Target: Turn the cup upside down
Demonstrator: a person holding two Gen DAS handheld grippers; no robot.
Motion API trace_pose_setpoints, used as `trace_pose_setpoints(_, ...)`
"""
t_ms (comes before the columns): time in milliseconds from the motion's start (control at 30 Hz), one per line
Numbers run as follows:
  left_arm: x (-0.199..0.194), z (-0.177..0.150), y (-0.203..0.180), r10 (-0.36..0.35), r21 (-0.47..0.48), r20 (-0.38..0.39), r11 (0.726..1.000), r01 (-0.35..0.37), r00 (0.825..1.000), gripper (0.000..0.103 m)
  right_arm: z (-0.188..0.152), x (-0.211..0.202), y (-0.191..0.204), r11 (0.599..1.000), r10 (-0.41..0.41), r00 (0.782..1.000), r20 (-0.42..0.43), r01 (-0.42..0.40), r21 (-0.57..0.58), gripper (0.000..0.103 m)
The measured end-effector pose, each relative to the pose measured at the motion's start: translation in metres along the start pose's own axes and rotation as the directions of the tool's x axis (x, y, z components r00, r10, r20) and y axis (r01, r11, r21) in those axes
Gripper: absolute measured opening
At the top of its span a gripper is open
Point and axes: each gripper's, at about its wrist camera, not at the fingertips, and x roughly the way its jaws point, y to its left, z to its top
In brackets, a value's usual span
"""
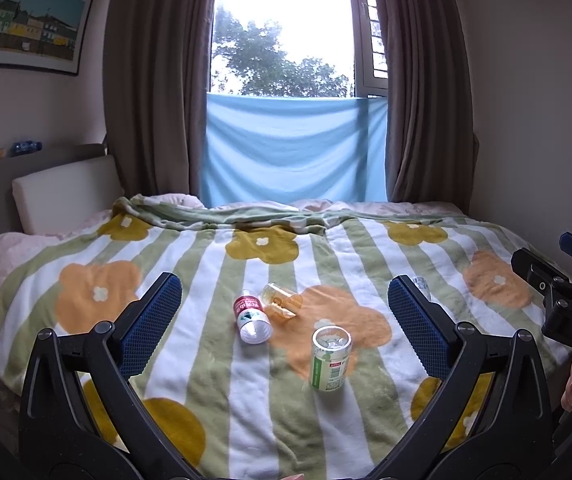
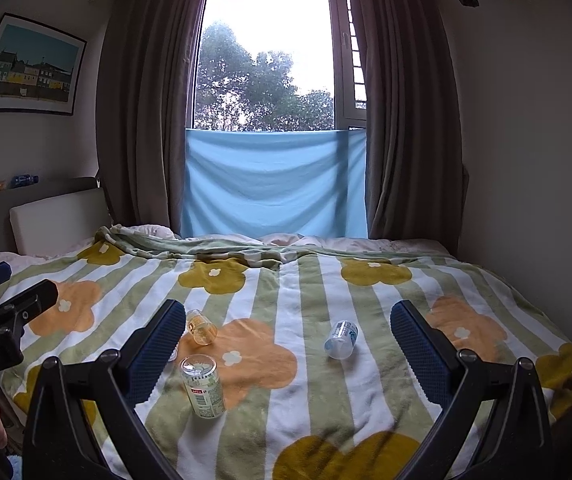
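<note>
An amber see-through cup (image 1: pixel 281 301) lies on its side on the flowered blanket; it also shows in the right wrist view (image 2: pixel 201 327). A green-labelled clear container (image 1: pixel 329 358) stands upside down near it, also in the right wrist view (image 2: pixel 202 385). My left gripper (image 1: pixel 286 322) is open and empty, above the blanket, short of the cup. My right gripper (image 2: pixel 286 346) is open and empty, to the right of the left one; its body shows in the left wrist view (image 1: pixel 566 300).
A red-labelled bottle (image 1: pixel 250 317) lies beside the cup. A blue-labelled bottle (image 2: pixel 341 339) lies further right. The bed (image 2: pixel 326 400) fills the foreground, with a headboard (image 1: pixel 61 196) at left, curtains and a window behind, and a wall at right.
</note>
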Motion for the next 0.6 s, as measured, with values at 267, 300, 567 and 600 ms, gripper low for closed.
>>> trace_pose_setpoints(267, -0.0007, 0.0017, -0.0023, -0.007, -0.003, 0.005, 1.0, 0.007, 1.0, 0.103, -0.0003, -0.0001, -0.0003, 1.0, 0.001, 1.0, -0.001, -0.001, 0.0, 0.102)
trace_pose_setpoints(300, -0.0006, 0.0017, -0.0027, -0.006, -0.002, 0.002, 1.0, 0.006, 1.0, 0.103, -0.0003, -0.0007, -0.0007, 1.0, 0.0, 1.0, 0.0, 0.0, 0.0, 0.102)
trace_pose_setpoints(567, -0.0006, 0.0048, -0.0056, -0.006, 0.008, 0.001, 1.0, 0.006, 1.0, 0.103, -0.0003, 0.0, -0.0009, 1.0, -0.001, 1.0, 0.002, 0.001, 0.0, 0.102)
trace_pose_setpoints(600, -0.0008, 0.0047, -0.0055, -0.005, 0.008, 0.002, 1.0, 0.005, 1.0, 0.103, -0.0003, 0.0, -0.001, 1.0, -0.001, 1.0, 0.001, 0.001, 0.0, 0.102)
